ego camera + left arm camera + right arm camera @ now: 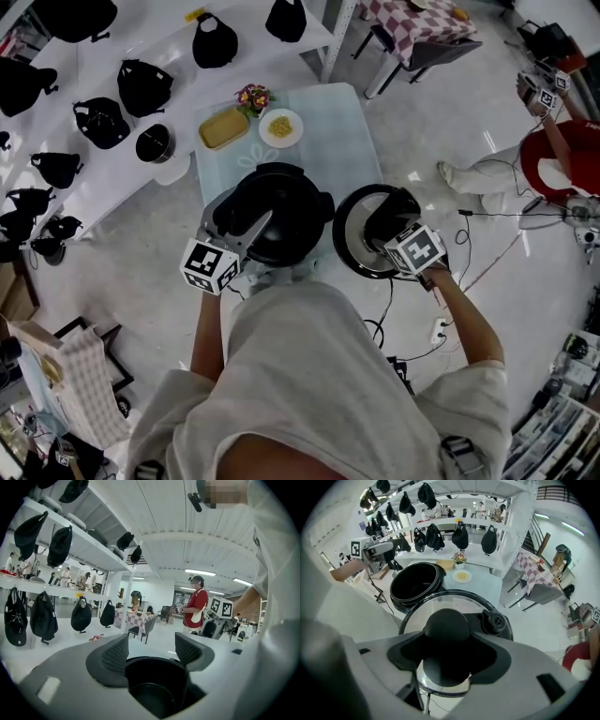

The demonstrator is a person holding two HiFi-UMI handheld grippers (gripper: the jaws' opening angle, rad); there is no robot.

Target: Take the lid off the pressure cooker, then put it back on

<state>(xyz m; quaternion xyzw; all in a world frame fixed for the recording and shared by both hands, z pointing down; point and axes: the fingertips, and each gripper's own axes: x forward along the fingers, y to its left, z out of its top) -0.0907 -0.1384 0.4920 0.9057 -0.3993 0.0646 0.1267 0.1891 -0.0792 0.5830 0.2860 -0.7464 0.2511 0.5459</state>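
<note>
The black pressure cooker stands uncovered on a pale table, and its dark inside shows in the right gripper view. My left gripper reaches onto its left rim. Its jaws close on a black rounded part of the cooker, apparently a side handle. My right gripper is shut on the black knob of the round lid, held in the air to the right of the cooker and past the table's edge. A pressure valve sits on the lid's rim.
A yellow tray, a plate of yellow food and small flowers sit at the table's far end. Black bags lie on white shelving to the left. A person in red is at the right, and cables cross the floor.
</note>
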